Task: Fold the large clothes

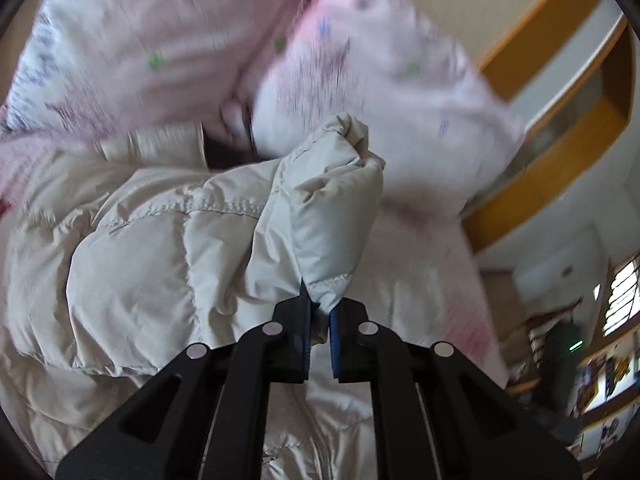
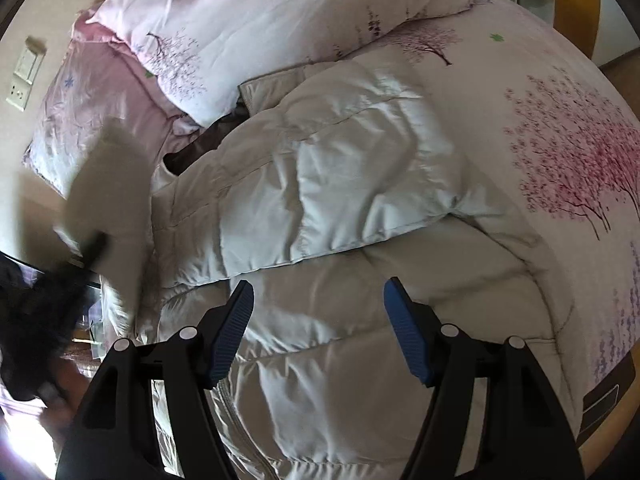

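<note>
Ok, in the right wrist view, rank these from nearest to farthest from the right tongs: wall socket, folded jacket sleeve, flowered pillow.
1. Folded jacket sleeve, lying across the puffer jacket just beyond the open right tongs.
2. Flowered pillow, past the collar at the head of the bed.
3. Wall socket, far left on the wall.

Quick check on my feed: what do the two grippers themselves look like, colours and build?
Both match. The left gripper and right gripper have matte black angular frames with triangular cut-outs and round silver pins at the joints. Their fingers carry blue ribbed pads. No cables, markings or sleeves are visible in either wrist view.
</note>
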The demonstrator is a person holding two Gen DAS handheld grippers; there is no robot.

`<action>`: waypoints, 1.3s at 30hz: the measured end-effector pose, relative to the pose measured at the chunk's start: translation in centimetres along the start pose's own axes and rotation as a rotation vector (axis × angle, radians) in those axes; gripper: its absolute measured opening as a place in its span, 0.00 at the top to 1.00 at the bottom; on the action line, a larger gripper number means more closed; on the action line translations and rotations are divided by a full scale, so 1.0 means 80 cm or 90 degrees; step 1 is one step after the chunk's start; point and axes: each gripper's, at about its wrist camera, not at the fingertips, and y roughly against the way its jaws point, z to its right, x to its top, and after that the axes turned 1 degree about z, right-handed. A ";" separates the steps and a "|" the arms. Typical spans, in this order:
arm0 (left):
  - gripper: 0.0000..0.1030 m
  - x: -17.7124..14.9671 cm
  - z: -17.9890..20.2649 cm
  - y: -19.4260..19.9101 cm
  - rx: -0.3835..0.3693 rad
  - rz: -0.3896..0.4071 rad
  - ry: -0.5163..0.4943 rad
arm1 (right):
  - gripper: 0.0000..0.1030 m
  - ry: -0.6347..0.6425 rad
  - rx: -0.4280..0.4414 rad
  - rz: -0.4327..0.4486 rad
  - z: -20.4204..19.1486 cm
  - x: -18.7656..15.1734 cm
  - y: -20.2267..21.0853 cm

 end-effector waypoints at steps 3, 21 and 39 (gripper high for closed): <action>0.91 -0.016 0.004 -0.031 0.026 -0.045 -0.016 | 0.33 0.000 0.000 0.004 0.000 0.004 0.003; 0.16 -0.030 -0.100 0.060 0.150 -0.016 0.066 | 0.48 0.019 0.154 -0.141 -0.099 0.048 -0.101; 0.17 -0.053 -0.171 0.072 0.225 -0.034 0.111 | 0.70 0.010 0.007 -0.061 -0.081 -0.003 -0.097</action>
